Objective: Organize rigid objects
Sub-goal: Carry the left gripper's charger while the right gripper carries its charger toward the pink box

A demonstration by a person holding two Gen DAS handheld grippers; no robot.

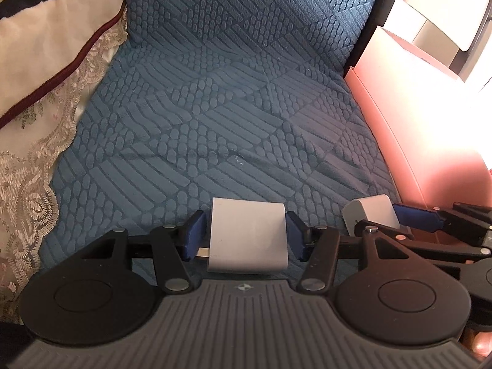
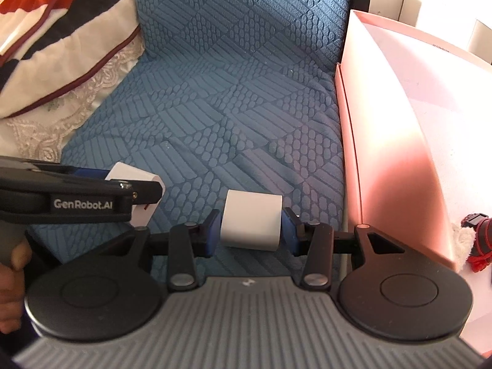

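White rounded plastic charger blocks are the task's things, one in each claw. Left claw (image 1: 244, 236) is clamped on the larger white charger block (image 1: 249, 238), its blue pads (image 1: 193, 235) pressing the block's two sides; a short metal prong juts from the block's lower left edge, just beside the left pad. This block is held just above the teal quilted sofa seat (image 1: 215, 123), close to the camera. Right claw (image 2: 250, 226) grips the second white charger block (image 2: 251, 223) in the same way, blue fingers (image 2: 212, 229) tight against both flanks, and this one too hangs low over the embossed teal fabric. Both claws sit side by side: in the left wrist view the right claw enters from the right edge with its block (image 1: 372, 215) showing pale grey, and in the right wrist view the left claw comes in from the left, its black body printed "GenRobot.AI" and partly covering its block (image 2: 135, 190). Just right of the right claw stands a pink cardboard box (image 2: 384, 123), open at the top, its wall touching the seat edge. Inside that box, at the right margin, lies a red and black object with white fluffy trim (image 2: 475, 243), too cut off to identify. On the far left of the seat rests a cream cushion with dark and maroon stripes (image 2: 61, 46) over a lace-edged cloth (image 1: 30, 184). Bare fingers of the person's left hand (image 2: 12, 276) show at the left border.
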